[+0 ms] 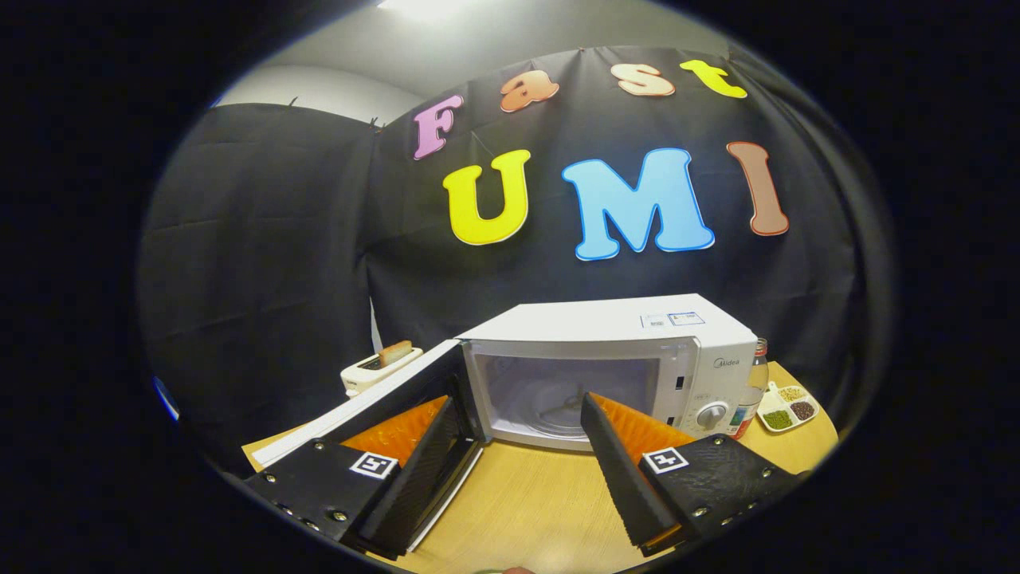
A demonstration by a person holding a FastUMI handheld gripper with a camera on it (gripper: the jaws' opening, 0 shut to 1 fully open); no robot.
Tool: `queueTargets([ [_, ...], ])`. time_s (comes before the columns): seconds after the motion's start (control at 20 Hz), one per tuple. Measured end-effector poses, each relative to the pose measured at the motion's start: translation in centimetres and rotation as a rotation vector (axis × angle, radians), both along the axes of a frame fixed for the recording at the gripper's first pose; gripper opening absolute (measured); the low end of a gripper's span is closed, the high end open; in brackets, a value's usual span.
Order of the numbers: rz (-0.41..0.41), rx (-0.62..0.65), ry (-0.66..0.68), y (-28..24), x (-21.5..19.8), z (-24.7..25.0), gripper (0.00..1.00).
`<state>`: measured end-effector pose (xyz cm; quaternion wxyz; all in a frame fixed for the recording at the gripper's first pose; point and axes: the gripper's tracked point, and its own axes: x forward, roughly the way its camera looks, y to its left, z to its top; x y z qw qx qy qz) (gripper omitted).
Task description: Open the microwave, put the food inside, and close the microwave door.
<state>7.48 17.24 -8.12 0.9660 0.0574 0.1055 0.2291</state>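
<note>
Your gripper (522,414) has its fingers spread wide with nothing between them, and it is aimed straight at the microwave (613,367). The microwave's door (374,406) is already swung out to the microwave's left, and your left finger sits just in front of that door. The chamber is bare apart from what looks like the turntable fitting on its floor.

So the step in hand, as I judge it, is fetching the food. The likeliest candidate is the slice of bread (395,351) standing in the toaster (376,368), beyond the open door on the microwave's left; I can't say for certain that this is the intended item. Back away from the door before you turn, so your left finger doesn't knock it. Come down on the bread from above, pinch it across its flat faces, and lift straight up to clear the slot.

By count: one microwave, one toaster, one slice of bread, one glass bottle (753,387) just to the microwave's right, and one small divided dish (789,408) beyond the bottle with three portions of grains or seeds. All rest on the wooden table (542,502).
</note>
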Motion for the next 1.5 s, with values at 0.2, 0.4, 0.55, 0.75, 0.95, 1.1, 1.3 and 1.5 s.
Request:
queueTargets([
  [0.2, -0.028, -0.026, 0.018, -0.8, 3.6, -2.6, 0.96],
  [0.4, -0.054, -0.035, 0.064, -1.2, 6.8, -5.6, 0.96],
  [0.55, -0.087, -0.050, 0.094, -1.7, 9.6, -8.1, 0.96],
  [0.75, -0.131, -0.061, 0.169, -2.4, 12.7, -12.2, 0.96],
  [0.95, -0.140, -0.056, 0.218, -2.8, 12.9, -13.4, 0.96],
  [1.1, -0.101, -0.042, 0.223, -2.6, 10.2, -11.6, 0.97],
  [1.3, -0.077, -0.046, 0.210, -3.9, 4.2, -9.3, 0.97],
  [1.5, -0.092, -0.078, 0.234, -6.0, -2.7, -9.8, 0.96],
])
